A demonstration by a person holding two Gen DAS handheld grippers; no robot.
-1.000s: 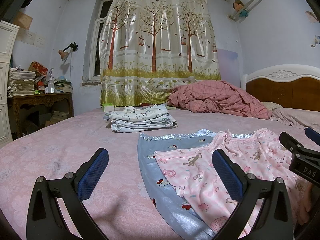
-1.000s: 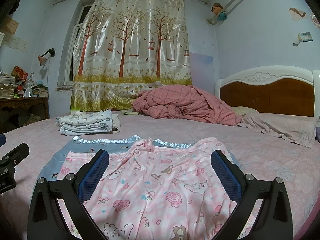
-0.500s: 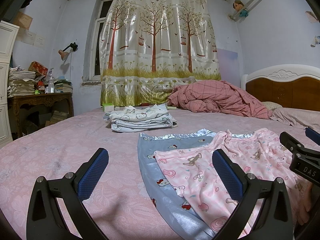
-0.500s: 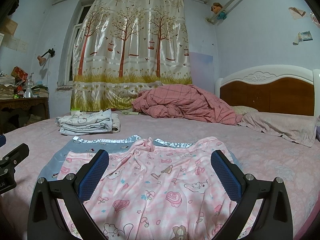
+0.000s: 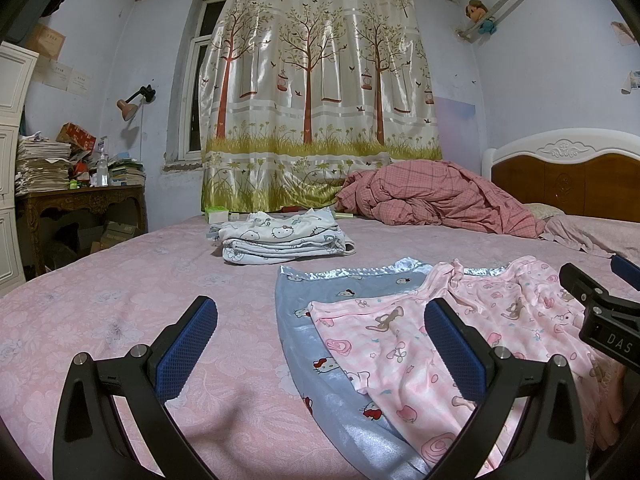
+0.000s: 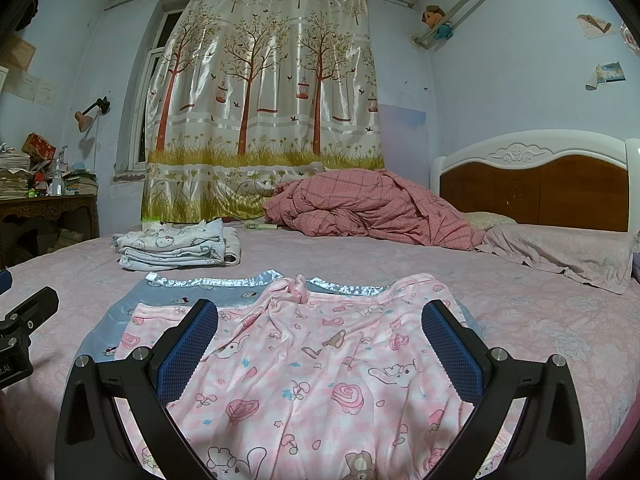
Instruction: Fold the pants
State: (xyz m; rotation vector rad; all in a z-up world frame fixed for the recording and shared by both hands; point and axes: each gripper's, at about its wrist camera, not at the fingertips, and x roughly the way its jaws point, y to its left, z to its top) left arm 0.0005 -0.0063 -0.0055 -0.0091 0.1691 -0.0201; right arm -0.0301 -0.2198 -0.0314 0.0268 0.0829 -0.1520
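Pink patterned pants point(image 6: 320, 372) lie spread flat on the bed, on top of blue satin-trimmed pants point(image 6: 120, 320). In the left wrist view the pink pants point(image 5: 400, 340) are to the right and the blue pants point(image 5: 340, 292) show beneath them. My left gripper point(image 5: 320, 336) is open and empty, low over the bed at the left edge of the blue pants. My right gripper point(image 6: 320, 340) is open and empty, just above the middle of the pink pants. The right gripper also shows in the left wrist view point(image 5: 600, 312).
A folded stack of white cat-print clothes point(image 5: 280, 236) lies further back on the pink bed sheet point(image 5: 120, 292). A bunched red checked quilt point(image 6: 360, 208) and a pillow point(image 6: 560, 252) lie by the headboard point(image 6: 540, 184). A cluttered desk point(image 5: 80, 196) stands at the left.
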